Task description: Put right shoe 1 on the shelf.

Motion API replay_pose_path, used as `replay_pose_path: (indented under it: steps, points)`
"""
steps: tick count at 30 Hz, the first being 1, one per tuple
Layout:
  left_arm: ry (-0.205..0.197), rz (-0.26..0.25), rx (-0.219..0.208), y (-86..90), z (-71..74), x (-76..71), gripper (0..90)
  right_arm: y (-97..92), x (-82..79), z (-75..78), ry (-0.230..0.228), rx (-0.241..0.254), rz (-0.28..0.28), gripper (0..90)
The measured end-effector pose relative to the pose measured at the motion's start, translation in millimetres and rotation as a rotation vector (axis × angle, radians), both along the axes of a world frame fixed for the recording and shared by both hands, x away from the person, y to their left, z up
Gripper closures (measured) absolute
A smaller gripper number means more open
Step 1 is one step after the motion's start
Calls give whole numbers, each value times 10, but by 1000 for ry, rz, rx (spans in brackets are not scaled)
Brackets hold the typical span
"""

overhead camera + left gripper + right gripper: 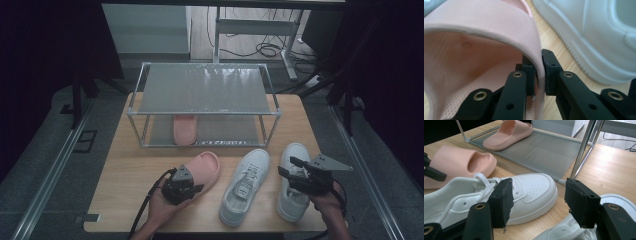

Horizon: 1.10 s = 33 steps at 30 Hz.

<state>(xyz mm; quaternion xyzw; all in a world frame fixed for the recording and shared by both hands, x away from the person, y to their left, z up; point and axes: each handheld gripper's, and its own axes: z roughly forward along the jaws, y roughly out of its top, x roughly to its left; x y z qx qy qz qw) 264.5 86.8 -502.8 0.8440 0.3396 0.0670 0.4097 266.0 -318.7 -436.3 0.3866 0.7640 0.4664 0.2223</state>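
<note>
A pink slide sandal [202, 171] lies on the wooden table left of centre. My left gripper [184, 184] is shut on its strap edge [537, 67], one jaw inside the strap and one outside. A second pink slide [185, 129] rests on the lower shelf of the metal rack [205, 90]. Two white sneakers lie side by side on the table: one [245, 185] in the middle, one [292, 187] at the right. My right gripper [290, 167] hovers open above the right sneaker [574, 227], nothing between its jaws. The middle sneaker [499, 195] lies ahead of its jaws.
The two-tier rack takes the table's rear half; its top shelf is bare. A rack leg [582, 150] stands close ahead of my right gripper. Cables [260, 49] and a desk frame lie on the floor beyond the table.
</note>
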Motion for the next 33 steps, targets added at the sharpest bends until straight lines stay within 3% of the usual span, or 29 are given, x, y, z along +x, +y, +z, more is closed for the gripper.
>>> replay_pose_path:
  steps: [5,28,33]
  points:
    - [-5,12,-27,-61,68,83,820,-3,0,1,-2,0,0,402]
    - [-43,73,-11,-289,185,380,821,-35,-8,23,-7,7,-5,402]
    - [-48,101,-27,-309,183,458,820,-23,-4,19,-6,5,-3,403]
